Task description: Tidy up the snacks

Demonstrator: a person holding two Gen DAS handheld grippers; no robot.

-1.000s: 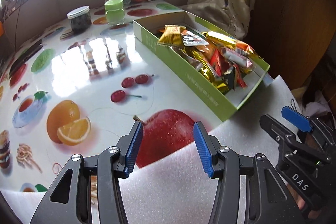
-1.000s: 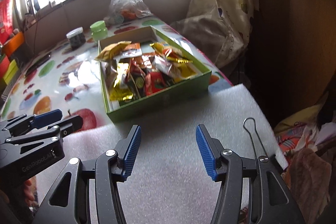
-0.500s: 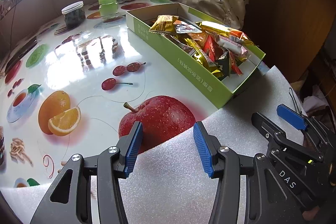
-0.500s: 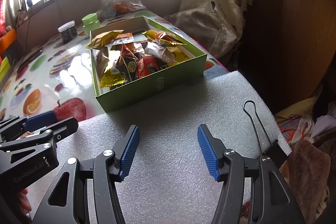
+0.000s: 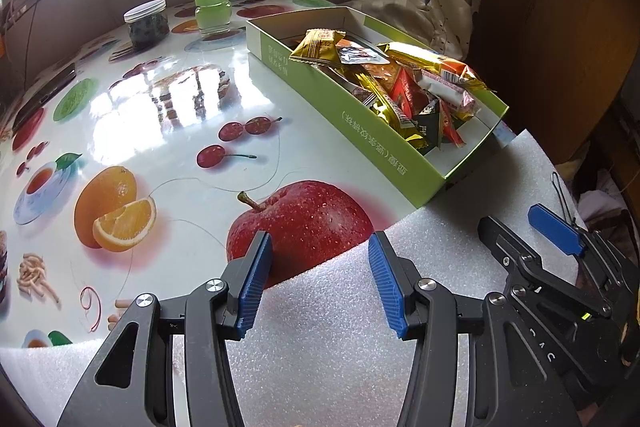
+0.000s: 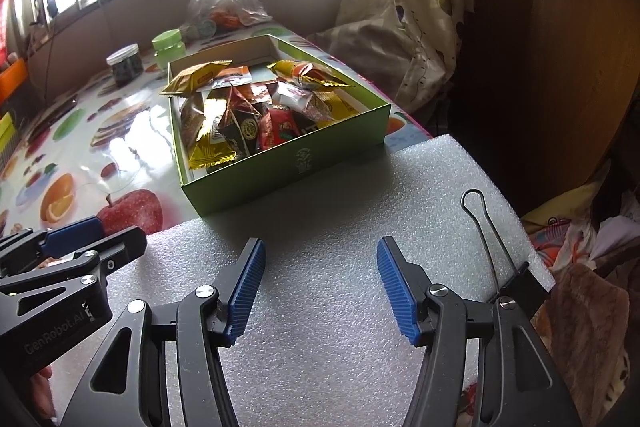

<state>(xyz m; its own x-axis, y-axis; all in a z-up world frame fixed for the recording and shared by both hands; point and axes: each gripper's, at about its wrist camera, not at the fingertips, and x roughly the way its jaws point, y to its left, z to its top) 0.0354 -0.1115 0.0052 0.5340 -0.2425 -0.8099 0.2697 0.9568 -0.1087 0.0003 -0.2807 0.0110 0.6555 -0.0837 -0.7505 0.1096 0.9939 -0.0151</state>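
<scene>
Green box (image 6: 280, 167) full of snack packets (image 6: 256, 115)

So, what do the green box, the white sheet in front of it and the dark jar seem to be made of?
Green box: probably thin cardboard, matte, with folded walls and a pale inside. White sheet: looks like soft packing foam, with a fine bubbly grain. Dark jar: clear plastic or glass, I cannot tell which; its pale ribbed lid looks plastic.
</scene>
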